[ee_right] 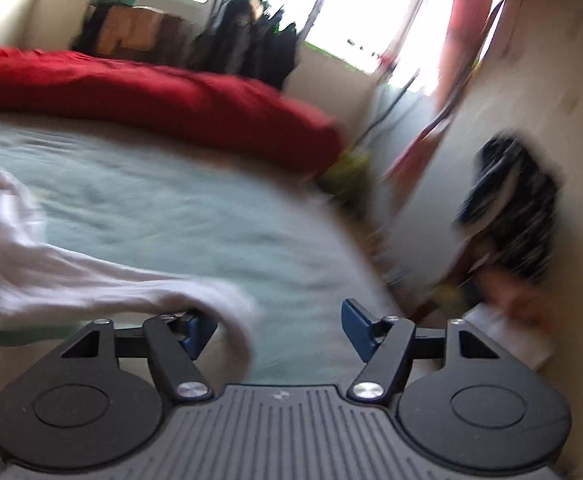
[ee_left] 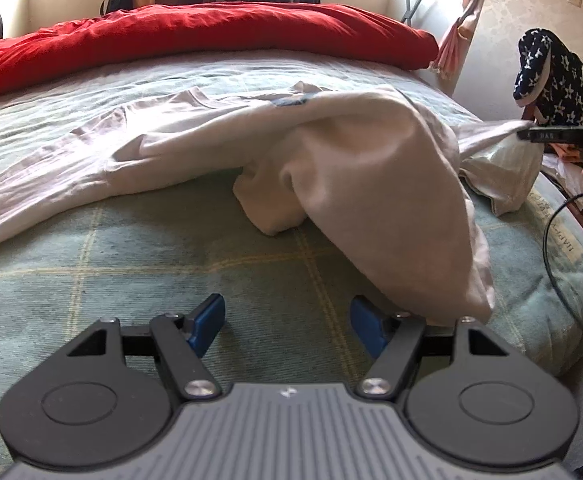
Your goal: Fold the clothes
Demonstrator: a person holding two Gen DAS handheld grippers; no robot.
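- Pale pinkish-white cotton garment point(ee_left: 291, 160) lies rumpled across the green plaid bedspread point(ee_left: 131, 260), one part humped up and draped toward the near right edge, not folded flat.
- Left gripper point(ee_left: 287, 320): jaws wide, nothing between the blue pads; garment's hanging fold sits just beside and behind the right pad.
- Right gripper point(ee_right: 275, 328): jaws wide in its own view; a strip of the garment point(ee_right: 91, 276) curls over the left pad, not pinched there. The view is motion-blurred.
- In the left view a garment corner stretches out to the right gripper's tip point(ee_left: 531, 134); whether it is clamped cannot be told.
- Judged step: spreading or repositioning the garment for a fold.
- Next move calls for a firm hold on an edge and keeping the cloth taut.
- Red duvet point(ee_left: 211, 36) lies well behind.
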